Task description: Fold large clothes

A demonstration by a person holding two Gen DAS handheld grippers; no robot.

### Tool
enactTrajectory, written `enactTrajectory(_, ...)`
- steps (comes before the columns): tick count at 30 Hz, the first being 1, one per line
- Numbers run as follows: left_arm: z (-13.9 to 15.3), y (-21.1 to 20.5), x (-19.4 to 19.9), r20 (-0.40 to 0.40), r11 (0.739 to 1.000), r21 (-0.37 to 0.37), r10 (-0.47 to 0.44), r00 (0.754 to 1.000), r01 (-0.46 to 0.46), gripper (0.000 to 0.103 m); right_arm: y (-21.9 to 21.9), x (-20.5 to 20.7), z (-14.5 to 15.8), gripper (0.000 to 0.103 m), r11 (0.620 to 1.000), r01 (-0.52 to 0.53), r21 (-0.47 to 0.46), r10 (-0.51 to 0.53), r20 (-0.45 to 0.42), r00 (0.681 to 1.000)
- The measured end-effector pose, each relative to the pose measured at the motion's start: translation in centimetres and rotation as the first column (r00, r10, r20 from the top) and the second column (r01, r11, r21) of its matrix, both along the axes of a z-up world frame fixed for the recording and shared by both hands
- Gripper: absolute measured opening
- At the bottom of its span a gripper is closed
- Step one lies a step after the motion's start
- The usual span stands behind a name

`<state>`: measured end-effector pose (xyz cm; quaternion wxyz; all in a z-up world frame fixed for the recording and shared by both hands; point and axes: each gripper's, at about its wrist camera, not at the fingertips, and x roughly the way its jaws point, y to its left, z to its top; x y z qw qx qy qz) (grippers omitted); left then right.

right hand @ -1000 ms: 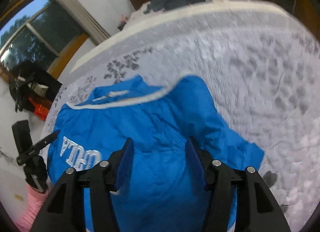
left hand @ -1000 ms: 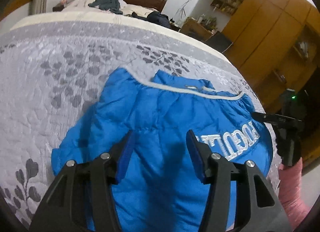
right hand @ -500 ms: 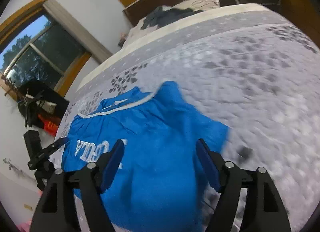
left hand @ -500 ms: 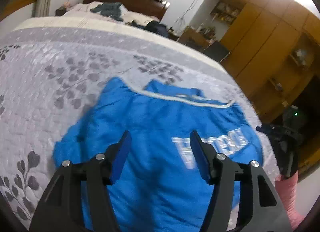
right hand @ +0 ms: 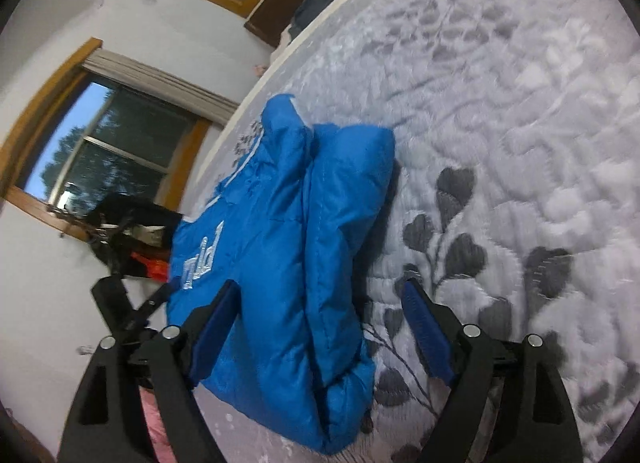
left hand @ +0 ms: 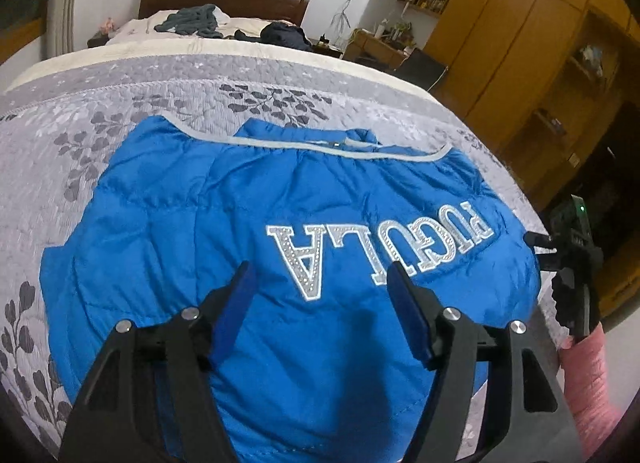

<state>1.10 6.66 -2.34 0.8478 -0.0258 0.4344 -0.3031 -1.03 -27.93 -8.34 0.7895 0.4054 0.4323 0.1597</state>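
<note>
The right gripper (right hand: 320,327) has been swung low toward the folded side edge of the blue padded jacket (left hand: 288,263) lying on the bed (left hand: 120,95), both grippers' jaws released and empty, so a further fold seems intended.

One blue jacket (left hand: 248,247), two tongs (left hand: 320,291).

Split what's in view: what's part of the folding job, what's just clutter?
Job:
- blue jacket on the grey quilt
- left gripper, open
- right gripper, open

Lying about:
- dark clothes at the headboard end
- wooden wardrobe
- desk
- window
</note>
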Motion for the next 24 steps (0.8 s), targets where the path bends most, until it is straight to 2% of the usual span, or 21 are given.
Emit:
enactTrajectory(3, -0.5, -0.2, 0.0, 0.0, 1.0, 0.021, -0.007, 1.0, 0.007, 0.068, 0.7, 0.8, -0.2, 0.084, 1.0, -0.028, -0.008, 0.029, 0.028, 0.999)
enactTrajectory(6, -0.9, -0.4, 0.0, 0.002, 1.0, 0.024, -0.007, 1.0, 0.007, 0.068, 1.8, 1.2, 0.1, 0.079, 0.998, -0.051, -0.045, 0.053, 0.041, 0.998)
enactTrajectory(7, -1.0, -0.4, -0.1, 0.005, 1.0, 0.024, -0.008, 1.0, 0.007, 0.068, 2.2, 1.2, 0.1, 0.07, 0.997, -0.065, -0.041, 0.067, 0.046, 0.997)
enactTrajectory(9, -1.1, -0.3, -0.3, 0.01, 1.0, 0.02, -0.008, 1.0, 0.008, 0.068, 2.6, 1.4, -0.2, 0.059, 0.995, -0.095, 0.02, 0.094, 0.051, 0.994)
enactTrajectory(12, -1.3, -0.1, -0.3, 0.005, 1.0, 0.005, -0.012, 1.0, 0.012, 0.068, 3.3, 1.4, -0.3, 0.057, 0.996, -0.087, 0.007, 0.087, 0.05, 0.995)
enactTrajectory(16, -1.4, 0.3, -0.1, -0.013, 1.0, -0.025, -0.016, 1.0, 0.016, 0.068, 3.6, 1.1, 0.5, 0.039, 0.998, -0.067, 0.001, 0.067, 0.05, 0.996)
enactTrajectory(19, -1.5, 0.5, 0.0, -0.019, 0.999, -0.037, -0.017, 1.0, 0.017, 0.068, 4.5, 1.0, 2.9, 0.032, 0.995, -0.06, -0.074, 0.064, 0.063, 0.996)
enactTrajectory(24, -1.6, 0.8, 0.0, -0.022, 0.998, -0.058, -0.021, 1.0, 0.02, 0.068, 7.8, 1.4, 9.5, 0.03, 0.972, -0.084, -0.218, 0.112, 0.12, 0.986)
